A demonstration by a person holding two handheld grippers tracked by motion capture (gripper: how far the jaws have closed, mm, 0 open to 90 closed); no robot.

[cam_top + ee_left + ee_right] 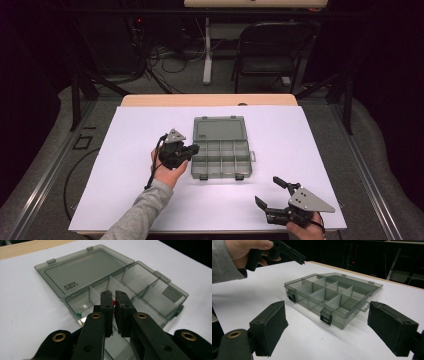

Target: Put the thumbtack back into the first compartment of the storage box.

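A smoky grey plastic compartment box lies open mid-table on the white sheet, its lid flat behind it. My left gripper hovers over the box's left end, shut on a small red pin; its tip shows a red speck. A green pin lies in the left near compartment of the box. My right gripper rests near the table's front right edge, open and holding nothing, its pads wide apart and facing the box.
A white sheet covers most of the wooden table. A folding chair and floor cables lie beyond the far edge. Metal rails run along both sides.
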